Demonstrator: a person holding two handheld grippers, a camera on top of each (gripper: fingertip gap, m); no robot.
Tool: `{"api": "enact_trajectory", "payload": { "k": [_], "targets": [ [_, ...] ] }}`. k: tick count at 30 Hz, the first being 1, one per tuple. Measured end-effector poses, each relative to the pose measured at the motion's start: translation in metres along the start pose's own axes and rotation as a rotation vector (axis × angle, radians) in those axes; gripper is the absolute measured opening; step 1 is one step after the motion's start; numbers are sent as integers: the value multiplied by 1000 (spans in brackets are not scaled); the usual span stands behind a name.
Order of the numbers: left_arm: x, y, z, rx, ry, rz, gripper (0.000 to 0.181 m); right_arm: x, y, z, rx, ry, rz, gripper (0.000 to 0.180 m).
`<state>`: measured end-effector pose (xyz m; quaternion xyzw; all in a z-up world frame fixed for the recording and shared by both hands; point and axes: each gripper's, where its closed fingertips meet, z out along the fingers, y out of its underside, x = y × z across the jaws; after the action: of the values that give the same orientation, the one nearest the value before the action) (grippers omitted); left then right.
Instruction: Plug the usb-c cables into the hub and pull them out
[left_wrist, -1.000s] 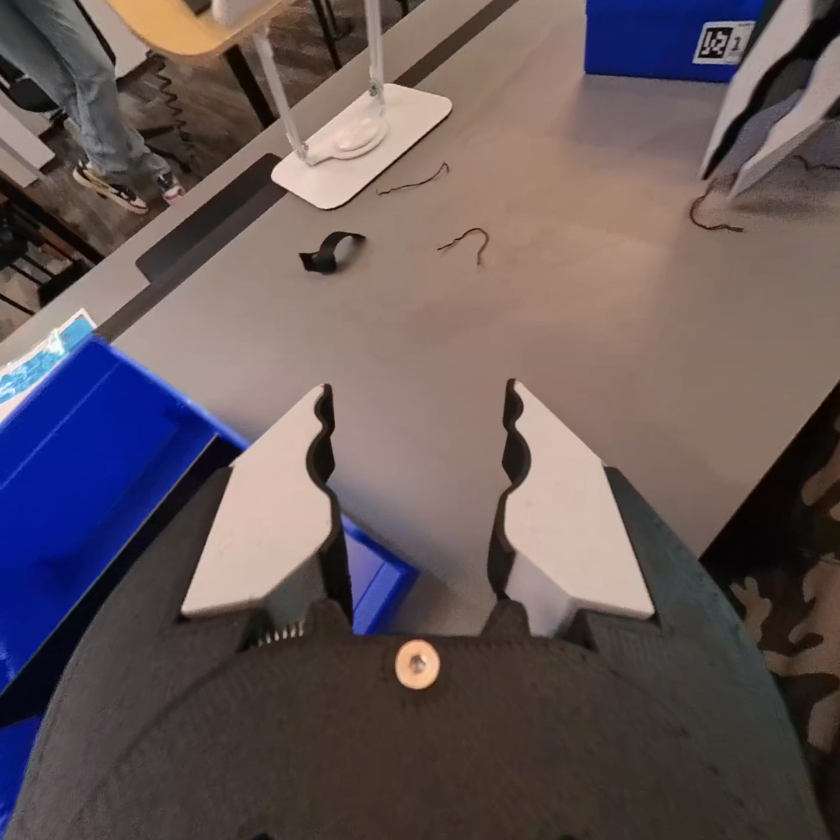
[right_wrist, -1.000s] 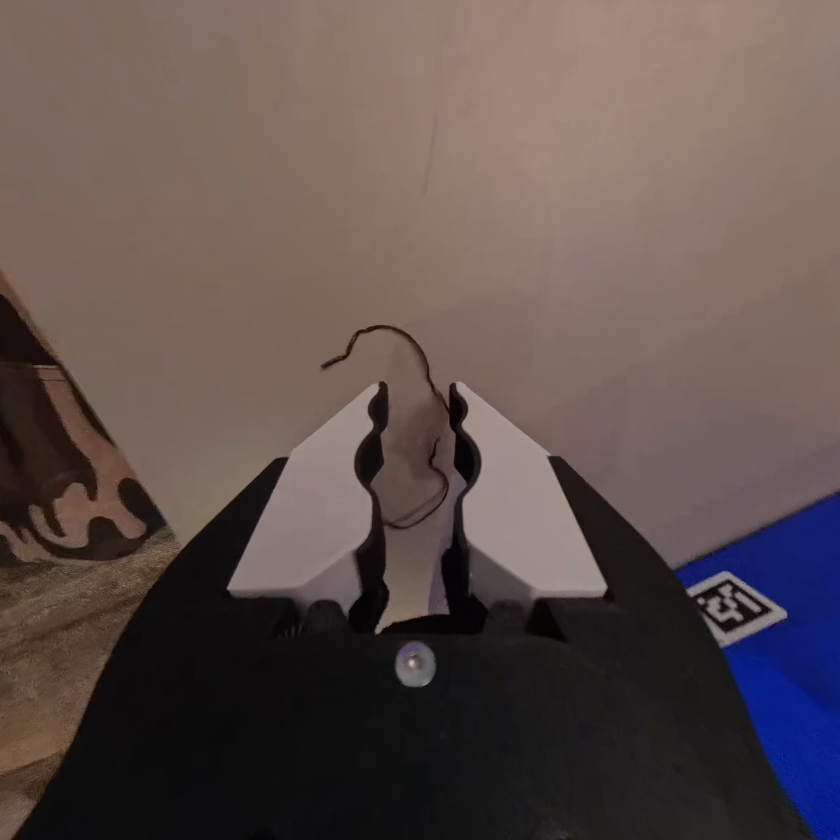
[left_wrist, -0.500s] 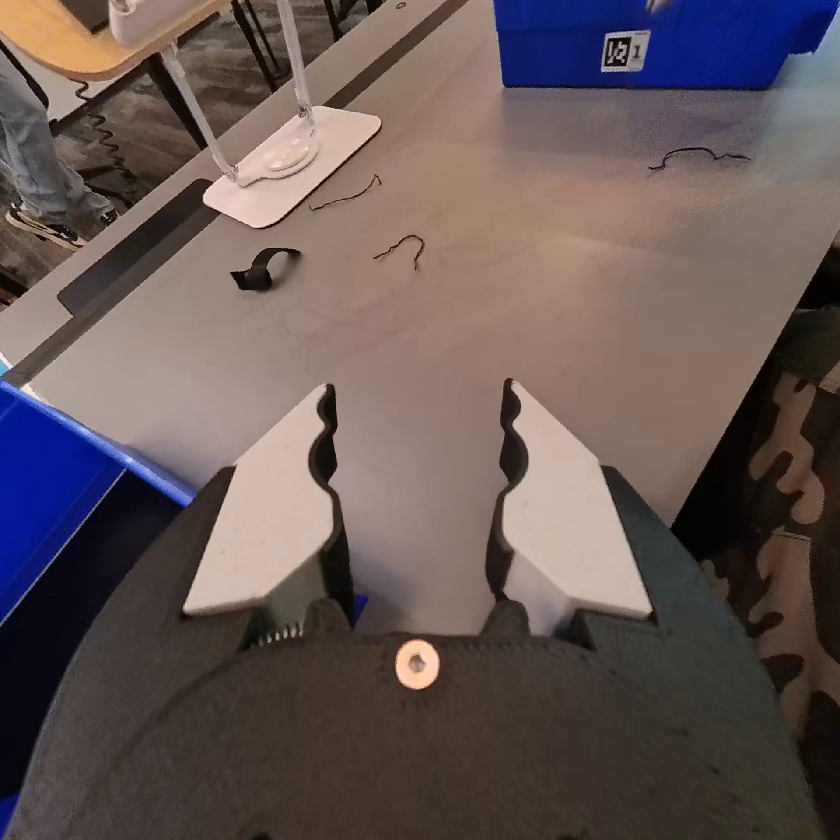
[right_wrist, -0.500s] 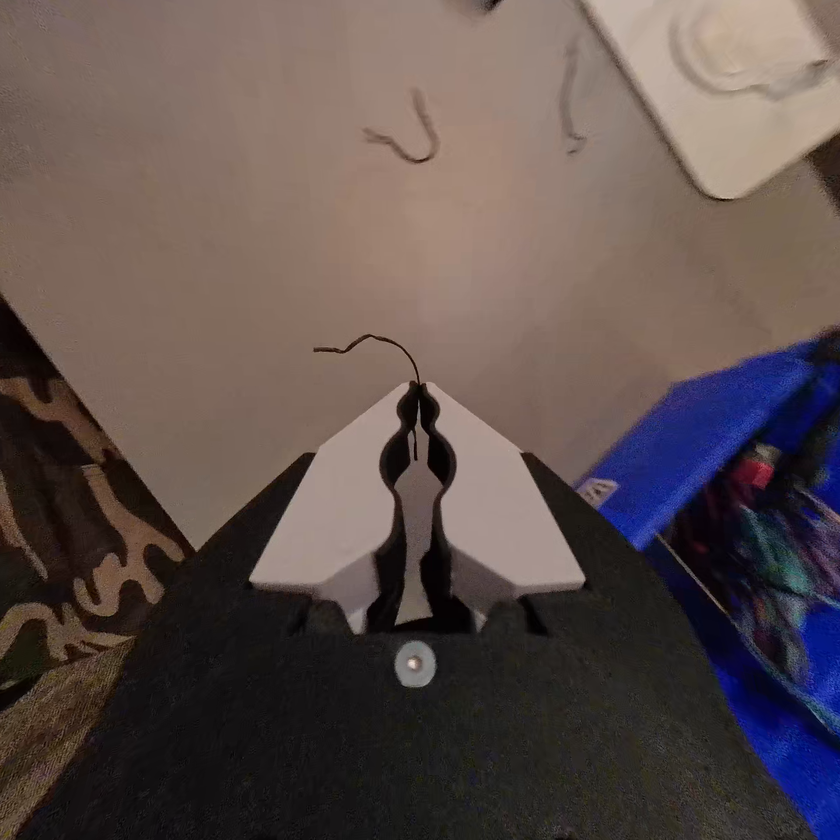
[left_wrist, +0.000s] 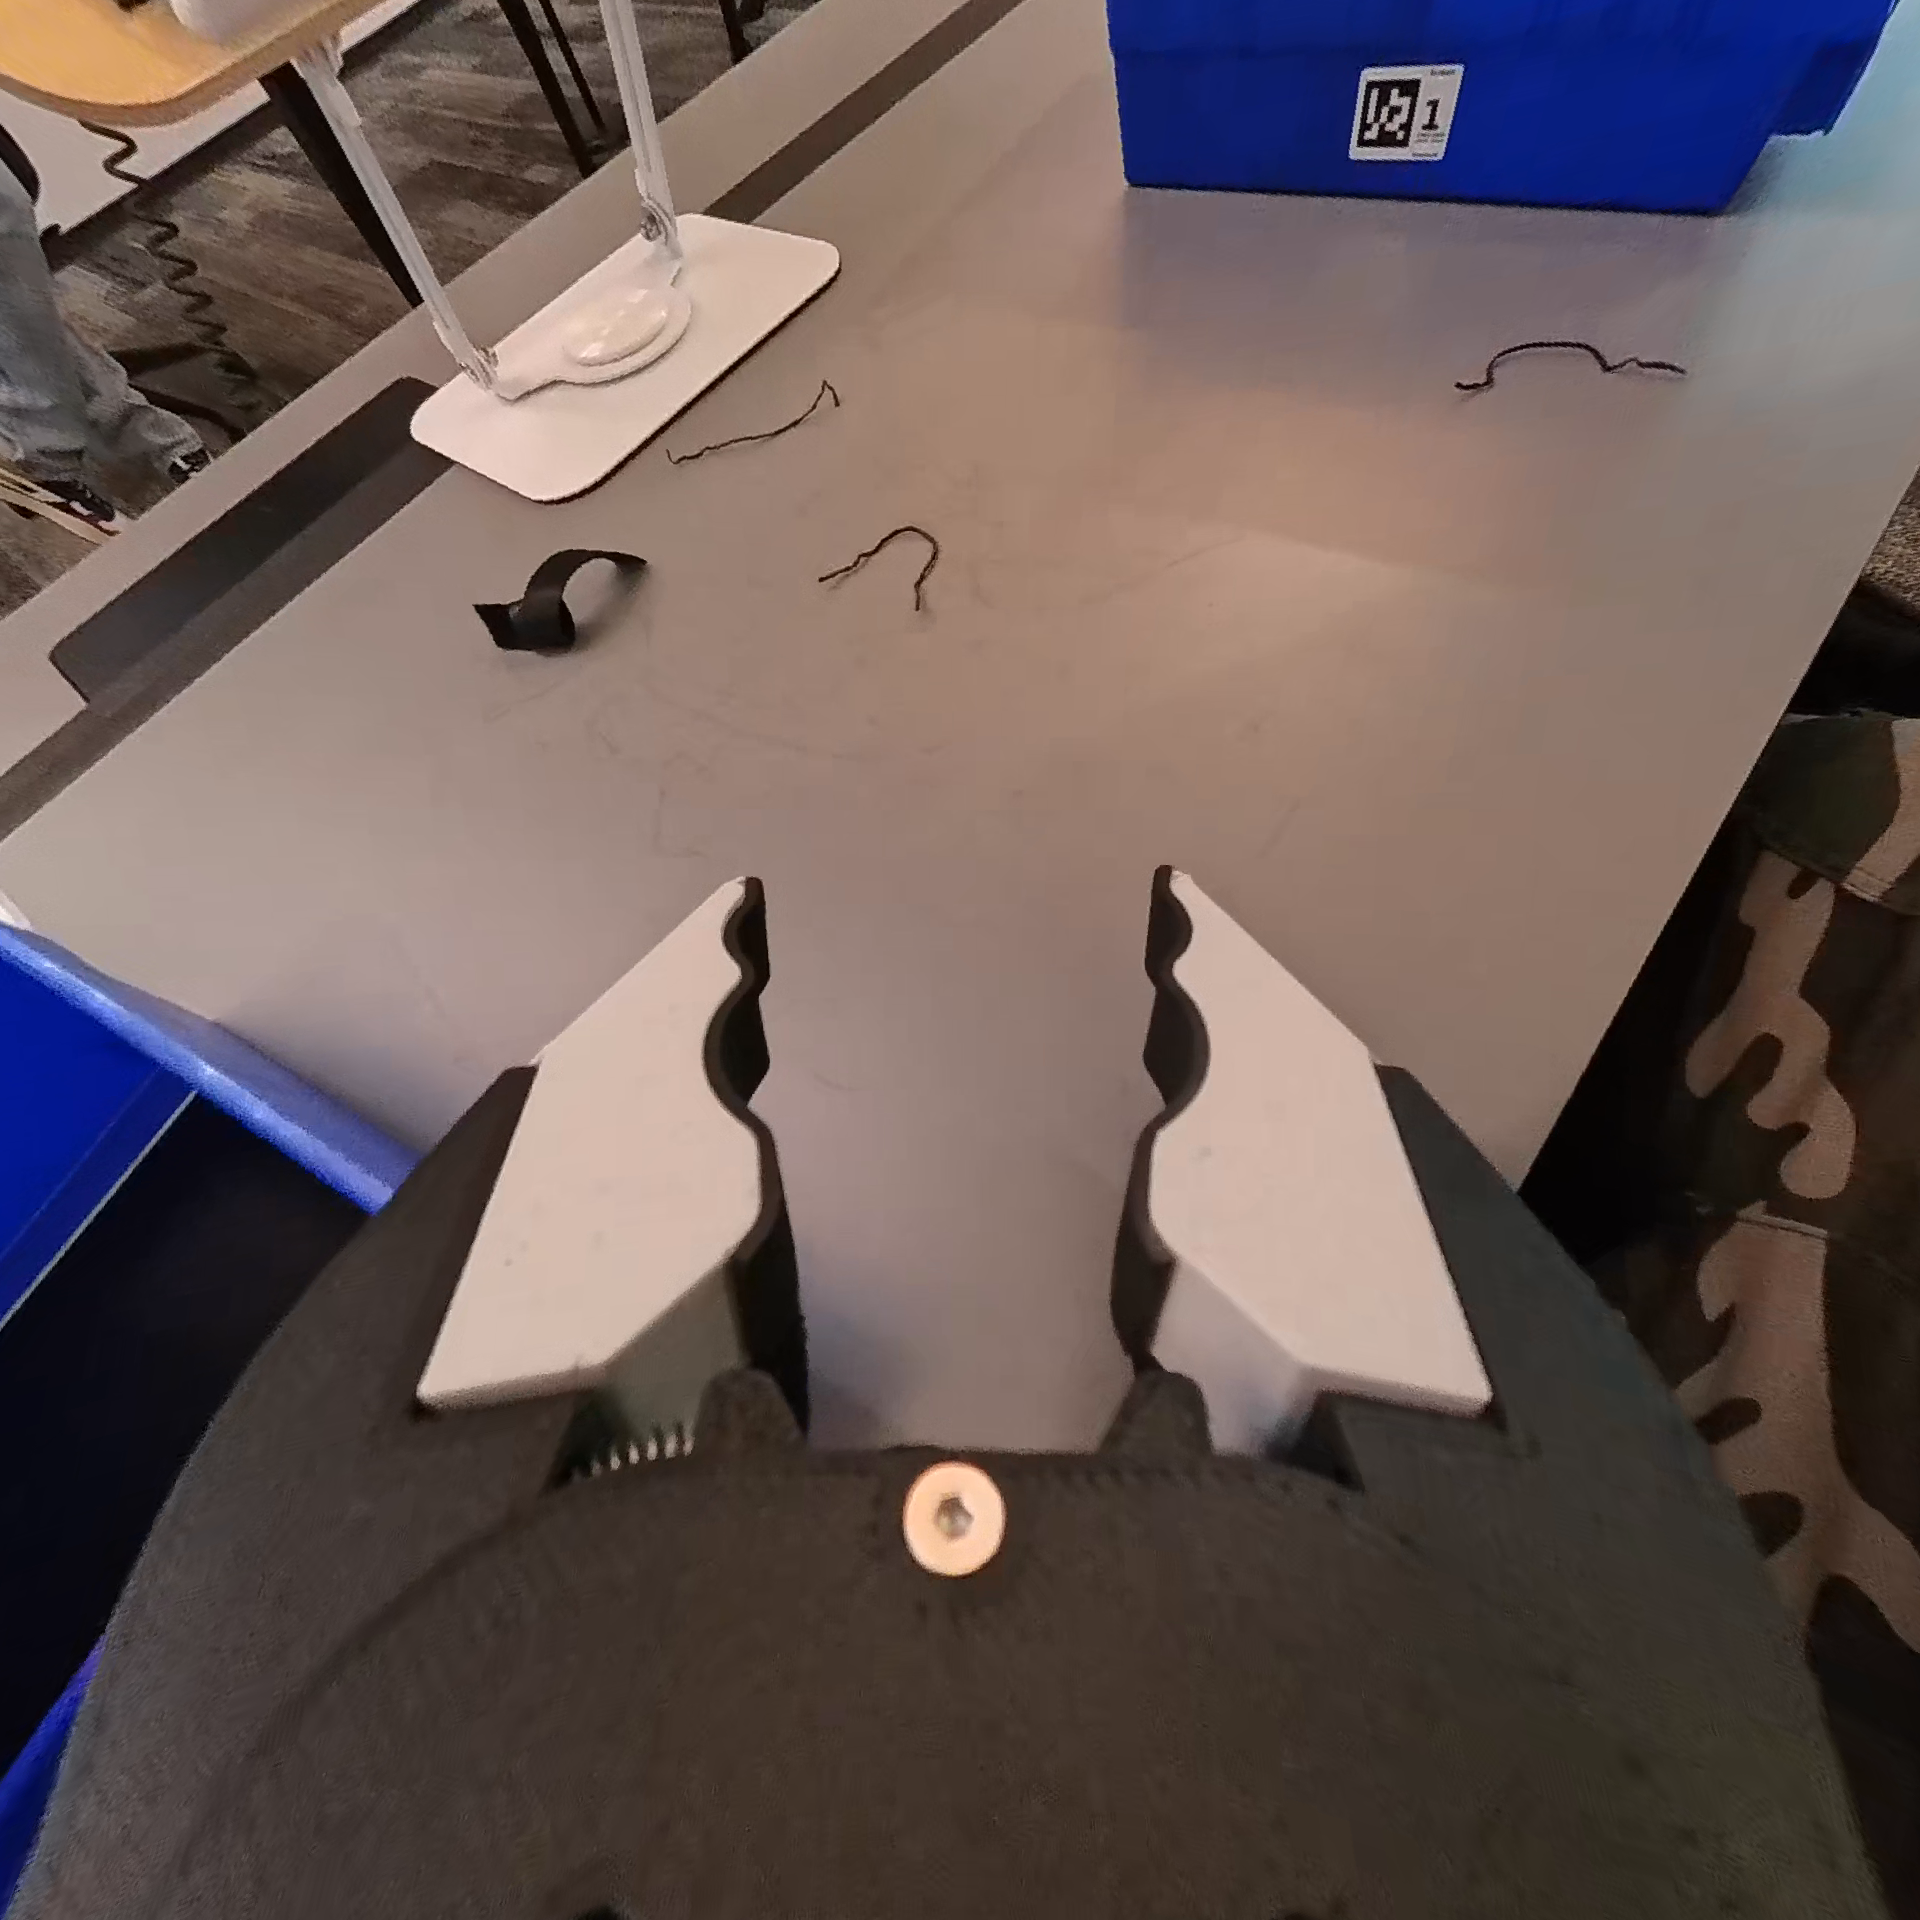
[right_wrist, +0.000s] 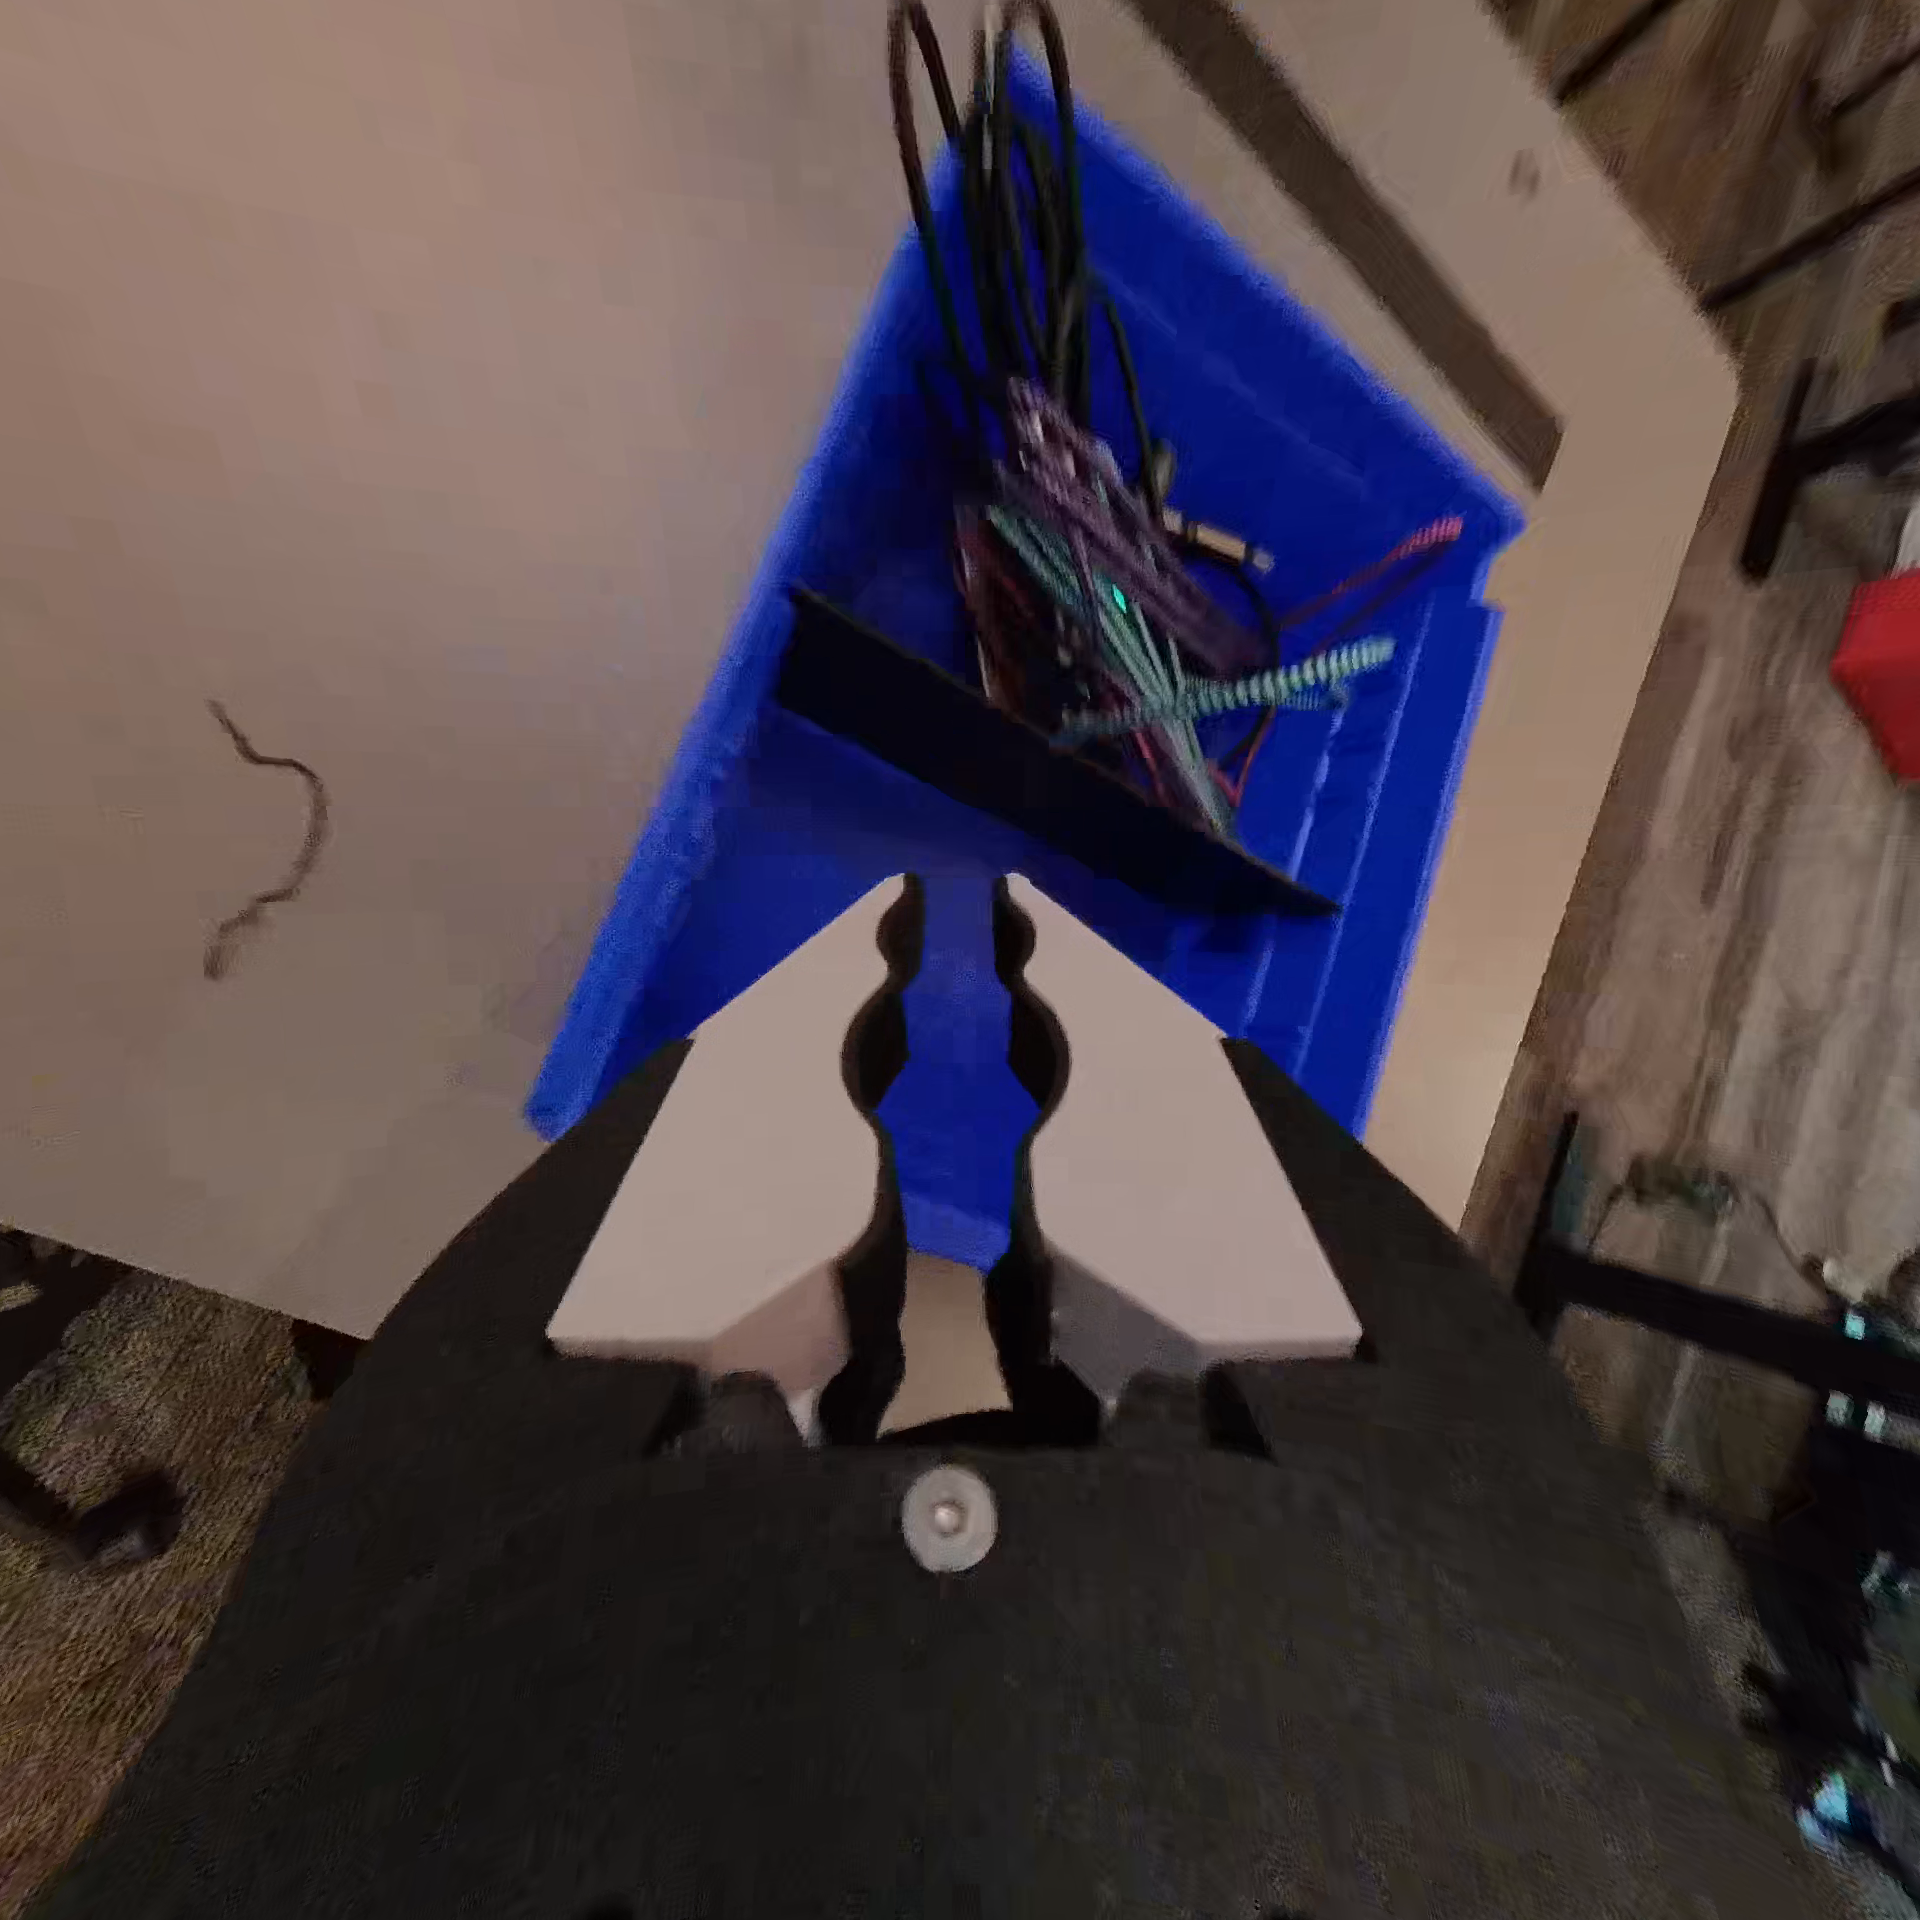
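Observation:
A bundle of braided cables (right_wrist: 1091, 582), black, purple, teal and red, lies in the far compartment of a blue bin (right_wrist: 727, 727) in the right wrist view. My right gripper (right_wrist: 956, 883) hovers above the bin's near compartment, in front of its black divider (right_wrist: 1039, 769). Its jaws stand a narrow gap apart and hold nothing. My left gripper (left_wrist: 956, 881) is wide open and empty above the grey table (left_wrist: 1039, 727). I cannot make out a hub in either view.
The same blue bin (left_wrist: 1558, 125), with a tag, stands at the table's far right. Another blue bin (left_wrist: 156, 1091) sits at the near left. A white stand base (left_wrist: 644, 353), a black strap (left_wrist: 551, 613) and loose dark threads (left_wrist: 894, 556) (left_wrist: 1558, 364) (right_wrist: 270, 831) lie on the table. A camouflage-clad person (left_wrist: 1818, 1143) is at the right edge. My left gripper is the nearer one to the black strap (left_wrist: 551, 613): about 25 cm, against 50 cm.
My right gripper swung from the bare table to above the blue bin. Its jaws, shut on a dark thread before, have parted slightly and the thread is gone from them. The left gripper stayed open.

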<state>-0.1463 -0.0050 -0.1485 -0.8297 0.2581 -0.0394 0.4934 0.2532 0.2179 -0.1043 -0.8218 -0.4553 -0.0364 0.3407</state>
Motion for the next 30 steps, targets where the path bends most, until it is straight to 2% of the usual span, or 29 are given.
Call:
{"api": "enact_trajectory", "payload": {
  "k": [2,4,7,11,14,18,20,25,27,30],
  "targets": [
    [2,0,3,-4,0,6,72,-34,-33,-22,110,-78,-38,7],
    [5,0,6,-6,8,12,72,-84,-48,-24,122,-208,-106,12],
    [11,0,9,-11,25,22,72,-149,-46,-4,54,-344,-181,10],
    [15,1,7,-9,31,29,72,-189,-27,40,-59,-394,-192,9],
    [15,0,6,-6,36,25,72,-181,0,69,-219,-327,-192,13],
    [16,-1,5,2,44,21,72,-177,15,75,-287,-326,-125,3],
    [16,-1,7,1,51,17,72,-184,16,76,-273,-390,-76,0],
    [19,1,9,-5,60,21,72,-184,12,79,-222,-398,-73,0],
    [18,0,8,-4,55,21,72,-180,-2,68,-151,-392,-52,0],
    [16,-1,6,3,48,15,72,-146,-31,38,-23,-288,-45,0]
  ]
}}
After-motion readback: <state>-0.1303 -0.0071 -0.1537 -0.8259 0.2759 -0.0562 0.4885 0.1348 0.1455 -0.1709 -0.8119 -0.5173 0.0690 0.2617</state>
